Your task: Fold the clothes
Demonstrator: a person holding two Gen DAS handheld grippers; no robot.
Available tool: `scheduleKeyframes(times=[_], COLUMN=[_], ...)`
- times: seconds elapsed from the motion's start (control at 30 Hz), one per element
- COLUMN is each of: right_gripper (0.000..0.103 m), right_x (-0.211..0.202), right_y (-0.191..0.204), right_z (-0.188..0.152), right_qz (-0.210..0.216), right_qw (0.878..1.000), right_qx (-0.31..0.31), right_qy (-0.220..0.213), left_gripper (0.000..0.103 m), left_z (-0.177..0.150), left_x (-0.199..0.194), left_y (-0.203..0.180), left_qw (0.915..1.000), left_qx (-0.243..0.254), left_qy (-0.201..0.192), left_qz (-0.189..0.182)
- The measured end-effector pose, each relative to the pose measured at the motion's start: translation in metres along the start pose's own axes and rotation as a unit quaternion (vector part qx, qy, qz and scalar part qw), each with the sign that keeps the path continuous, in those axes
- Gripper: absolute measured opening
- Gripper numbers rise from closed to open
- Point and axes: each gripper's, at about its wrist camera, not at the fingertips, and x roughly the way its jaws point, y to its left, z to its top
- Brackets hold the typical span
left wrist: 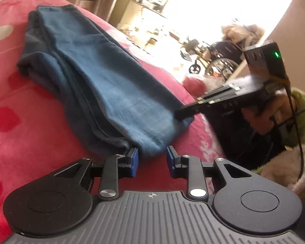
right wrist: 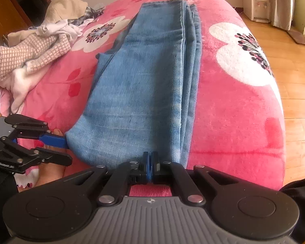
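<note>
right gripper (right wrist: 151, 167): black two-finger tool with blue pads, at the near hem of the jeans; its jaws are pressed together, and they seem to pinch the hem's edge there, though the cloth between the pads is hard to make out.
left gripper (left wrist: 152, 159): same kind of tool, at the other near corner of the jeans; its blue pads stand apart with the corner of cloth just ahead of the gap, not pressed by them, probably lined up for a bite.
why two tools: judged from the task, one on each near corner would let the hem be lifted evenly and carried toward the far end.
long folded blue denim jeans (right wrist: 144, 77): lying lengthwise on the blanket, legs stacked with edges layered along one side, running away from both tools.
pink plush blanket with white flowers (right wrist: 233, 101): spread under the jeans and covering the bed.
heap of checked and white clothes (right wrist: 36, 55): beside the jeans, off toward the far corner, likely awaiting folding.
wooden floor (right wrist: 294, 71): beyond the blanket's edge, on the jeans' other side.
progress: lengthwise fold looks done; a crosswise fold seems next.
</note>
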Motion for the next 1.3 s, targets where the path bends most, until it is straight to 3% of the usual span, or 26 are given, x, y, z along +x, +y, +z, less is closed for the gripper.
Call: scheduleKeyframes(times=[0.17, 0.33, 0.5, 0.63, 0.8, 0.87, 0.9, 0.93, 1.03, 1.1, 1.2, 1.23, 1.3], right_gripper=[0.000, 0.000, 0.000, 0.000, 0.001, 0.012, 0.030, 0.040, 0.040, 0.040, 0.035, 0.032, 0.027], right_x=[0.003, 0.004, 0.002, 0.001, 0.007, 0.009, 0.010, 0.012, 0.021, 0.030, 0.042, 0.042, 0.039], right_y=[0.005, 0.007, 0.018, 0.043, 0.083, 0.100, 0.107, 0.115, 0.134, 0.139, 0.140, 0.138, 0.132], right_z=[0.004, 0.006, 0.010, 0.011, 0.004, -0.003, -0.007, -0.014, -0.031, -0.040, -0.049, -0.049, -0.041], right_qz=[-0.005, -0.008, 0.010, 0.059, 0.077, 0.066, 0.057, 0.045, 0.014, -0.012, -0.075, -0.078, -0.062], right_qw=[1.000, 1.000, 0.999, 0.993, 0.975, 0.962, 0.955, 0.944, 0.909, 0.892, 0.866, 0.866, 0.886], right_qx=[-0.014, -0.017, -0.039, -0.102, -0.208, -0.265, -0.292, -0.326, -0.417, -0.453, -0.494, -0.493, -0.459], right_qy=[0.008, 0.008, 0.002, 0.002, 0.000, -0.007, -0.009, -0.012, -0.009, -0.006, -0.017, -0.020, -0.024], left_gripper=[0.032, 0.030, 0.030, 0.030, 0.030, 0.030, 0.030, 0.030, 0.030, 0.030, 0.030, 0.030, 0.030], left_z=[0.001, -0.007, -0.012, -0.013, -0.014, -0.013, -0.012, -0.011, -0.004, 0.001, 0.008, 0.009, 0.013], left_x=[0.004, 0.008, -0.001, -0.008, -0.022, -0.024, -0.022, -0.019, -0.005, 0.004, 0.010, 0.012, 0.017], left_y=[-0.007, -0.008, -0.001, 0.010, 0.040, 0.051, 0.054, 0.057, 0.060, 0.062, 0.077, 0.083, 0.091], left_qw=[0.9958, 0.9878, 0.9934, 0.9973, 0.9974, 0.9931, 0.9912, 0.9894, 0.9850, 0.9802, 0.9603, 0.9509, 0.9354], left_qx=[0.078, 0.104, 0.079, 0.039, -0.070, -0.117, -0.132, -0.143, -0.164, -0.181, -0.246, -0.271, -0.308], left_qy=[0.045, 0.107, 0.081, 0.063, 0.018, 0.001, -0.003, -0.006, -0.005, -0.003, -0.006, -0.006, -0.007], left_qz=[-0.017, -0.043, -0.016, 0.007, 0.008, -0.007, -0.015, -0.024, -0.053, -0.080, -0.132, -0.149, -0.173])
